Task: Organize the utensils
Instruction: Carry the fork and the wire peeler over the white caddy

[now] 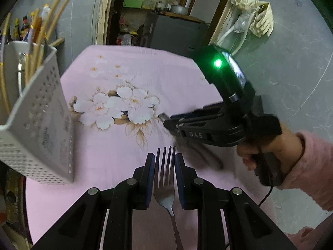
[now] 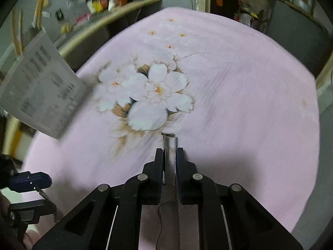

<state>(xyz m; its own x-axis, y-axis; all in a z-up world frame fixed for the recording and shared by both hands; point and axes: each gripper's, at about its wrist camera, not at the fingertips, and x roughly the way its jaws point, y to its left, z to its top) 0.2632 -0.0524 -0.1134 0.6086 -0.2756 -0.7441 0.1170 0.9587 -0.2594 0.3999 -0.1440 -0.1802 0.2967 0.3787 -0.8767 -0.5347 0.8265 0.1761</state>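
— Steel fork point(image 1: 166, 179) sits between the pads of the left hand-held gripper point(image 1: 165, 162), tines forward, handle running back under it. The jaws are narrow and pinching the fork at its neck, I think firmly enough.

— And the right one?

— The right hand-held gripper point(image 2: 169, 156) is also nearly closed, pinching a thin flat metal utensil point(image 2: 170, 145) with a square end. It may be a knife or a peeler; I cannot tell which. From the left camera, this gripper point(image 1: 166, 120) points across the pink cloth point(image 1: 116, 141) with the white flowers, and a hand point(image 1: 268, 154) in a pink sleeve holds it.

— Where should these things go?

— I judge into the white perforated holder point(image 1: 37, 137) at the left edge of the desk, which already has chopsticks point(image 1: 47, 27) standing in it. Both utensils are above the cloth, well apart from its opening.

— So how to do it well?

— One at a time. The left one is nearer, so I would bring the fork over the opening first, turn the wrist until the handle points down, and loosen the jaws only when the handle is inside the wall. The chopsticks lean, so aim for a free gap. The right one should wait to the side, so the two grippers do not knock together.
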